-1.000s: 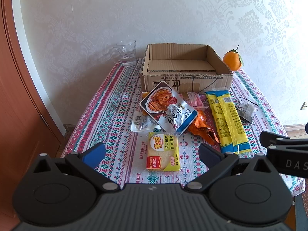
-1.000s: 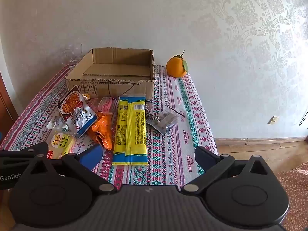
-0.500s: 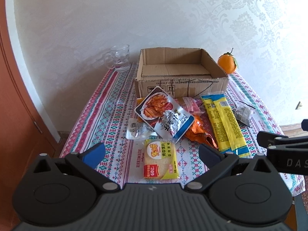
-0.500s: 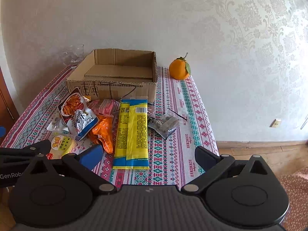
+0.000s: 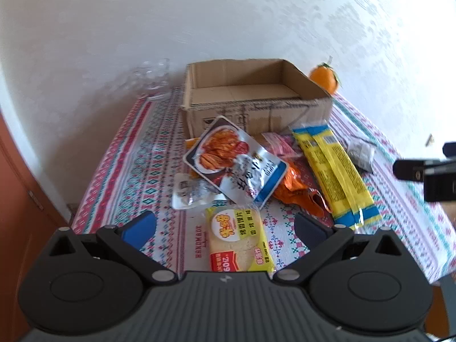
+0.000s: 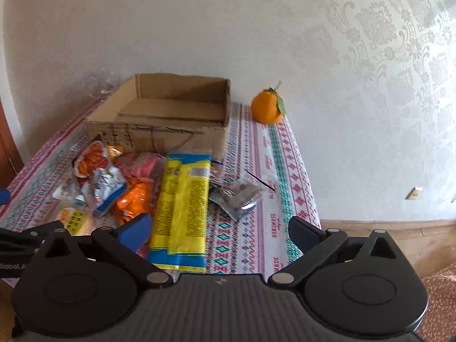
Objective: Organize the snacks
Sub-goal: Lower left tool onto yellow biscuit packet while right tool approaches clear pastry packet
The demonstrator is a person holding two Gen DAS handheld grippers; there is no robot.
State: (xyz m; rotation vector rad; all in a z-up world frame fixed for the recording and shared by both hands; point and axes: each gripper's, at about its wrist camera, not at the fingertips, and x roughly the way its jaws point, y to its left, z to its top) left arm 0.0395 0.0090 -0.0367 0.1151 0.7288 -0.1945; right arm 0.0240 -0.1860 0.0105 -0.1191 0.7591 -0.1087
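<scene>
Cardboard box [image 5: 250, 97] sits behind the snack heap [image 5: 245, 168] on my left camera, which alone shows the glass mug [image 5: 152, 81], while my left gripper [image 5: 225, 228] and right gripper [image 6: 219, 236] hang spread, empty, above the table's [image 6: 273, 165] near edge.

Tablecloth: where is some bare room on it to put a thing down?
Bare cloth lies left of the snack pile, between the glass mug and the table's near edge, and along the right strip from the orange toward the near edge. The cardboard box is empty inside. Crowded: directly before the box, around the yellow packets.
</scene>
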